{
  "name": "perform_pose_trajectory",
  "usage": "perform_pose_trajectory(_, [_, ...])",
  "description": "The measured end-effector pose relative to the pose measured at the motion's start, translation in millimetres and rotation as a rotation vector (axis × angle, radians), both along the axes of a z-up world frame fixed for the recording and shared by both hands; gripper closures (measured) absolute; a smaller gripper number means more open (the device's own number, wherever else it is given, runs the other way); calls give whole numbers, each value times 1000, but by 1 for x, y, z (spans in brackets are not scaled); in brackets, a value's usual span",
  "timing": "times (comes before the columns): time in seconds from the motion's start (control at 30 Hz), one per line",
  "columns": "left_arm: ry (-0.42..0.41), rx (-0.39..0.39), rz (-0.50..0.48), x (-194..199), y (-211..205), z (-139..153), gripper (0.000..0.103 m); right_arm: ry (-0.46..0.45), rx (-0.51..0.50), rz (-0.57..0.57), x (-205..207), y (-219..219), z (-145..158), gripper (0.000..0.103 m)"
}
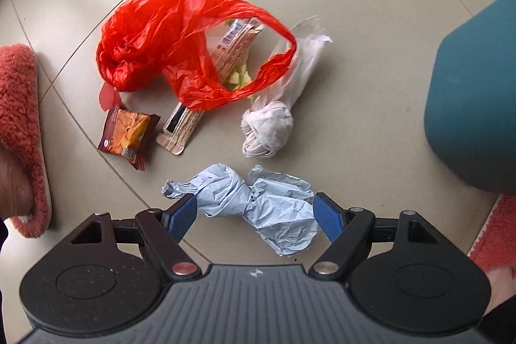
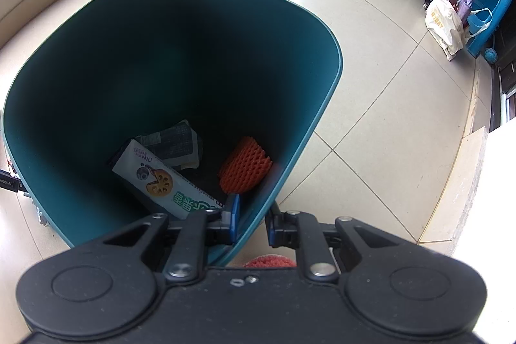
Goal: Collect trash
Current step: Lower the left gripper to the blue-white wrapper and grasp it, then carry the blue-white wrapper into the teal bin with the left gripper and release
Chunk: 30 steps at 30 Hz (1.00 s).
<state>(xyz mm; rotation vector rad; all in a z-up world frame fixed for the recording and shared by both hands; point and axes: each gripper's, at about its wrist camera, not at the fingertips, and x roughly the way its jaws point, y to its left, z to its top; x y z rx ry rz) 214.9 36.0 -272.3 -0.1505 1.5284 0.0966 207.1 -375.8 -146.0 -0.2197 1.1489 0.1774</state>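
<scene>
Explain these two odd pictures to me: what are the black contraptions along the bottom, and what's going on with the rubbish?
Each picture comes from a camera on a hand-held gripper, looking out along its jaws; a person holds one gripper in each hand. There is no robot arm.

In the left gripper's view it points down at a tiled floor, jaws open on either side of a crumpled pale blue paper, not squeezing it. Beyond lie a red plastic bag, a snack packet and a white wad.

In the other view the right gripper pinches the rim of a dark green bin, one jaw inside, one outside. Inside lie food wrappers and an orange foam net.
</scene>
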Motion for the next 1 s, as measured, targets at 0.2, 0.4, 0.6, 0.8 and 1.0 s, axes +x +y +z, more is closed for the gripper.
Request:
perform_pose_trajectory(0.2, [62,-40,134,10,20,-29,24,0,-11,4,0,1,0,87])
perform_pose_trajectory(0.4, [104,-22,106,16,14,-49,25,0,-14,4,-1,2,0,87])
perform_pose_trajectory(0.6, [165,-13,78,10,15,-65,46,1,-14,4,-1,3,0,87])
perform_pose_trajectory(0.8, [168,11,30,5,9,-61,66,1,-18,5,0,6,0,87])
perform_pose_trajectory(1.0, [132,17,-26,7,2,-35,73,0,-18,4,0,6,0,87])
